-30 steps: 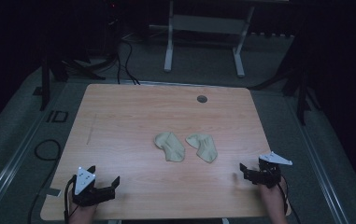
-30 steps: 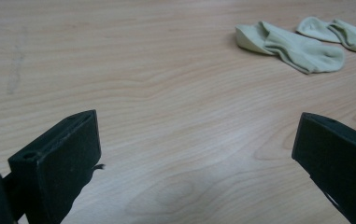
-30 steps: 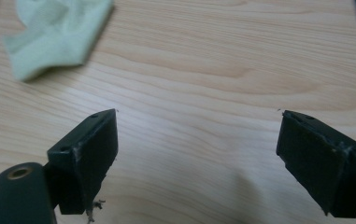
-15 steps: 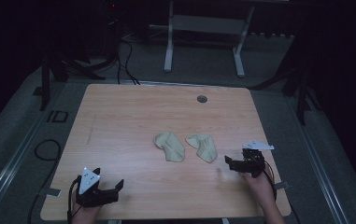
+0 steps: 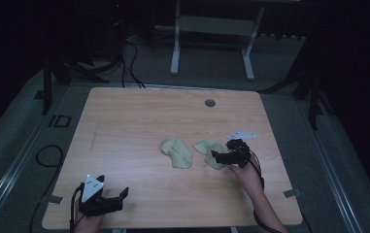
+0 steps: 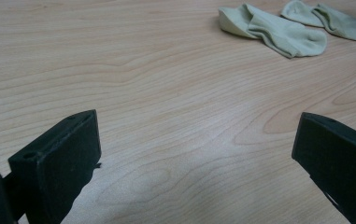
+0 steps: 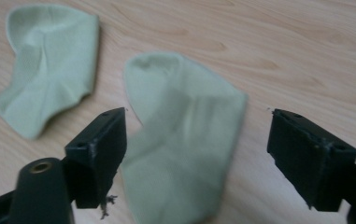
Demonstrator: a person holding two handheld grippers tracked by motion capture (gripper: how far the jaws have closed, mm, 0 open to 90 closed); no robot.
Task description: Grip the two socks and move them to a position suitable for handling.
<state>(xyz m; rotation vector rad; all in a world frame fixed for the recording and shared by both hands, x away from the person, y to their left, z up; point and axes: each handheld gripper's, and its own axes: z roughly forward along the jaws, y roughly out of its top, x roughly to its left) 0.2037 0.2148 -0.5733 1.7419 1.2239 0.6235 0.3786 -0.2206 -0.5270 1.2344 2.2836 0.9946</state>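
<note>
Light wood desk (image 5: pixel 139 126), dark room. Two pale green socks (image 5: pixel 176 151) lay crumpled mid-desk. Right gripper (image 5: pixel 217 156) fingers spread over nearer sock (image 7: pixel 185 149), just closing slightly; left gripper (image 5: pixel 119 196) fingers released.

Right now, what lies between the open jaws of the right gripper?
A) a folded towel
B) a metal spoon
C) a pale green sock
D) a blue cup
C: in the right gripper view, the right gripper has its jaws open on either side of a pale green sock lying flat on the table, not yet pinched.
</note>
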